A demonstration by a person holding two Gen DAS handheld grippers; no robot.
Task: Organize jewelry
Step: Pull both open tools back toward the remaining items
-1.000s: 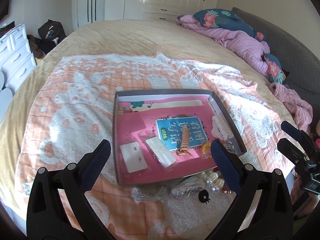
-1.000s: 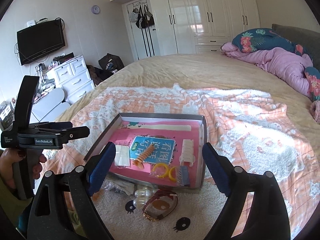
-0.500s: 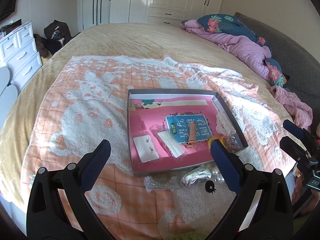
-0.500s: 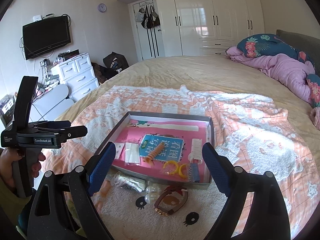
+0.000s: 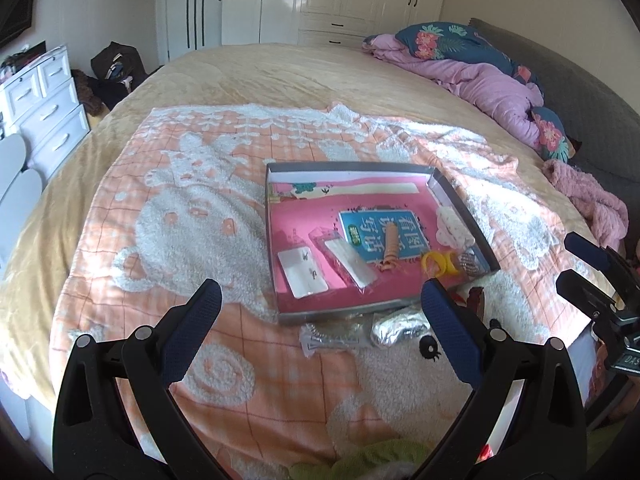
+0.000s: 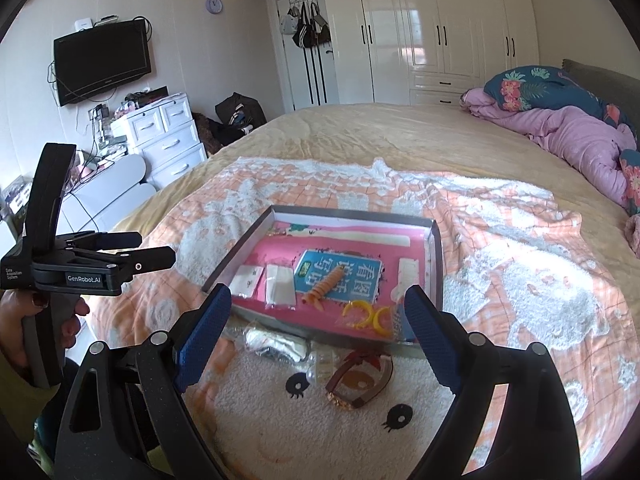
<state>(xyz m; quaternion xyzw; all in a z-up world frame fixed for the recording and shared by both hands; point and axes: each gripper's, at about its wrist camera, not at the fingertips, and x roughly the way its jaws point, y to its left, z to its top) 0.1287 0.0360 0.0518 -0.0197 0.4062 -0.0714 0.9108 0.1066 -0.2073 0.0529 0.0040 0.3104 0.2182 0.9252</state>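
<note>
Where the blanket (image 6: 520, 280) covers the bed (image 6: 380, 128), loose items lie nearest the right gripper (image 6: 316, 328): a brown bracelet (image 6: 360, 380) just beyond its fingertips, a clear bead piece (image 6: 322, 362) touching the bracelet's left side, and a silver packet (image 6: 276, 344) further left. Nothing stands between the fingers and these items. Behind them sits the tray (image 6: 436, 264), pink inside. It holds two white cards (image 6: 248, 280), an orange clip (image 6: 324, 288) resting on a blue booklet (image 6: 340, 276), yellow rings (image 6: 366, 316) and a white clip (image 6: 408, 276). The booklet carries large Chinese characters, seen upside down. To the left, a hand (image 6: 24, 332) holds the left gripper (image 5: 320, 308), whose body reads "GenRobot.AI". Beyond the bed stand a wardrobe (image 6: 420, 32), a drawer unit (image 6: 164, 132) and a wall television (image 6: 102, 60). A purple quilt (image 6: 568, 136) lies far right.

Both grippers are spread wide, hold nothing and touch nothing.
</note>
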